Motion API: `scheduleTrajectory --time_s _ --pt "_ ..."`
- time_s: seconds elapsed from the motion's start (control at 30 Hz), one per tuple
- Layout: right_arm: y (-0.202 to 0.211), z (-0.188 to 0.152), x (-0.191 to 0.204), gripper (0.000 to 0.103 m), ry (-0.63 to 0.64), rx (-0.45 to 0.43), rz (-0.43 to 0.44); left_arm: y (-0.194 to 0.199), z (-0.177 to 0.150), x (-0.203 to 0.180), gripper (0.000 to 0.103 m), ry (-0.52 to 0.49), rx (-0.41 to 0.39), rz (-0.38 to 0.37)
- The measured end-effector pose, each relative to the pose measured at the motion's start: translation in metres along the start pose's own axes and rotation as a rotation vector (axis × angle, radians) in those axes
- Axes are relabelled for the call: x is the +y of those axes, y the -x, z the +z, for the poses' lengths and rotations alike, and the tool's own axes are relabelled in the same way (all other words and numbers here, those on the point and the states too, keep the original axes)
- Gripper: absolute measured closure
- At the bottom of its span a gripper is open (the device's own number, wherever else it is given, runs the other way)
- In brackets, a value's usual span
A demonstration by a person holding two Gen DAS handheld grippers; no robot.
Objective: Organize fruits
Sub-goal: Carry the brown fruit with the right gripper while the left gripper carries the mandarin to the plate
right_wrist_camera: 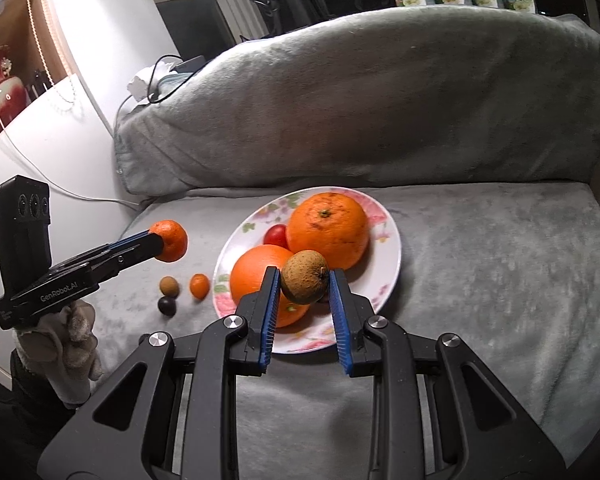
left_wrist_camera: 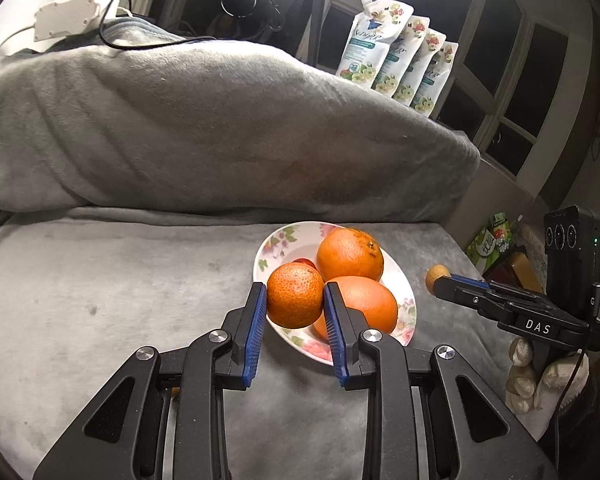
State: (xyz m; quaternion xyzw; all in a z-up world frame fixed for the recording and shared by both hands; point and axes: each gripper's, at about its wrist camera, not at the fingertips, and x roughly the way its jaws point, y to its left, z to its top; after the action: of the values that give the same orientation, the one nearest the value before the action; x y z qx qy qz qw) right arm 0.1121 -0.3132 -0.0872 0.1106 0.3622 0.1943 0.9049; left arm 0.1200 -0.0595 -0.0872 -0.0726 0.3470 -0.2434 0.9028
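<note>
A flowered white plate (left_wrist_camera: pixel 405 292) (right_wrist_camera: pixel 388 256) rests on the grey blanket and holds two large oranges (left_wrist_camera: pixel 350 254) (right_wrist_camera: pixel 328 230) and a small red tomato (right_wrist_camera: pixel 276 236). My left gripper (left_wrist_camera: pixel 295 294) is shut on a small mandarin (left_wrist_camera: pixel 295 295) (right_wrist_camera: pixel 171 240), held just left of the plate. My right gripper (right_wrist_camera: pixel 305 278) is shut on a brown round fruit (right_wrist_camera: pixel 305 277) (left_wrist_camera: pixel 437 273), held above the plate's near side. Left of the plate lie a small brown fruit (right_wrist_camera: pixel 169 285), a kumquat (right_wrist_camera: pixel 199 285) and a dark round fruit (right_wrist_camera: pixel 167 306).
A blanket-covered bolster (left_wrist_camera: pixel 220 128) runs along the back of the seat. Several floral refill pouches (left_wrist_camera: pixel 396 52) stand behind it by the window. A white table (right_wrist_camera: pixel 40 140) with a cable borders the left side. Gloved hands (right_wrist_camera: pixel 68 344) hold both grippers.
</note>
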Motion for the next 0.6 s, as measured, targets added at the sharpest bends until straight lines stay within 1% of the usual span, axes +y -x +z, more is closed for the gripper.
scheduleTrajectory --time_s 0.6 --pt "-0.01 -0.001 -0.01 0.077 -0.021 0.018 -0.021 -0.014 0.005 -0.004 0.076 -0.018 0.022 -0.003"
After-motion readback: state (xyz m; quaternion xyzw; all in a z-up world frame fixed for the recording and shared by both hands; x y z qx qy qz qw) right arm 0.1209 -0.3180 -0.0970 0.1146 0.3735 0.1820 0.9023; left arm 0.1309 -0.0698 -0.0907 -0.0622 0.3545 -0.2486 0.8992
